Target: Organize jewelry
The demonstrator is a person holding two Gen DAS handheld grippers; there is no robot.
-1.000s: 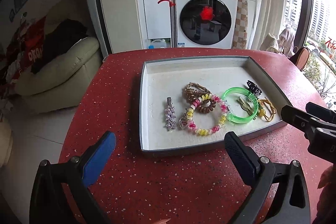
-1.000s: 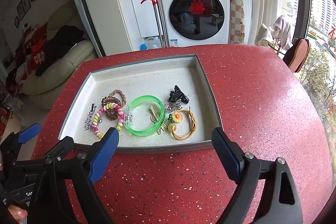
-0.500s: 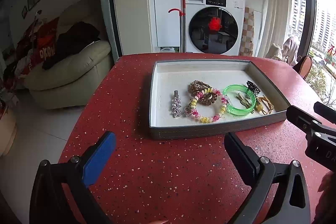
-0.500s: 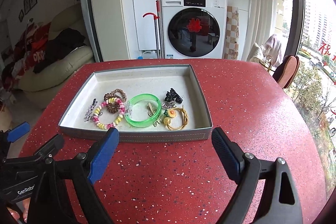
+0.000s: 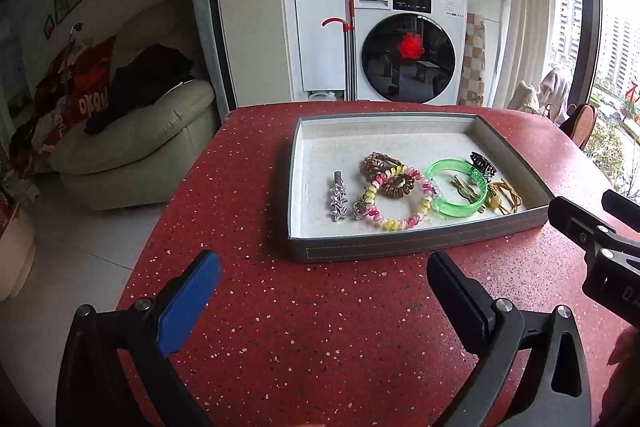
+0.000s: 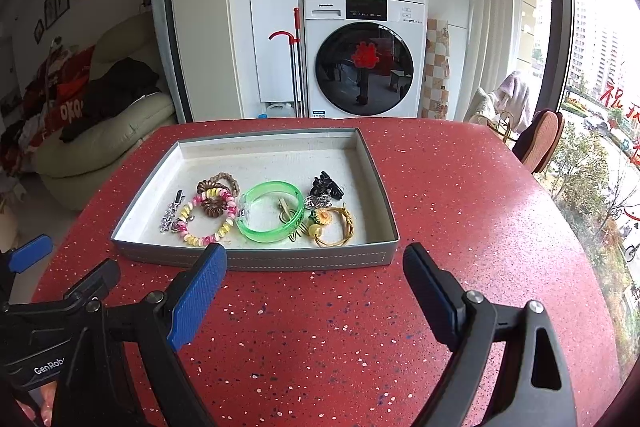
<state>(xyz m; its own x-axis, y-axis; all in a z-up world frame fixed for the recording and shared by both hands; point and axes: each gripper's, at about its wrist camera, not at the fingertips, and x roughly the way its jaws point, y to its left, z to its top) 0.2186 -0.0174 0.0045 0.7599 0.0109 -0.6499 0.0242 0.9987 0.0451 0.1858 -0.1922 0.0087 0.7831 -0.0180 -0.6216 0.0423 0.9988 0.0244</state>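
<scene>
left claw [image 5: 324, 291] sits low centre of the left wrist view, jaws spread wide with nothing between them, over bare red table [image 5: 320, 327] just short of the tray's near wall. right claw [image 6: 316, 279] same deal in the right wrist view, wide apart and empty, hovering in front of the tray [image 6: 256, 261]. jewelry is all inside the grey tray, bunched in its near half: star clip [image 5: 338, 202] at left, pink-yellow coil bracelet [image 5: 394, 203] overlapping a brown coil tie [image 5: 394, 183], green bangle [image 5: 456, 193] mid-right with a gold pin [image 5: 464, 185] lying in it, black claw clip [image 5: 482, 163] and yellow flower tie [image 6: 332, 223] at right. risks, as a guess: pieces overlap and touch, so closing on the coil bracelet could drag the brown tie along with it; the bangle is smooth and rounded and may pop out of the pads; the near wall stands between claws and pieces, so a low flat approach would likely bump or shove the light tray. both claws are close side by side, right one showing at the right edge of the left view, so reaching for the same spot could make them clash. room: far half of the tray is bare, table right of the tray is open, left table edge drops off near the tray's left side.
</scene>
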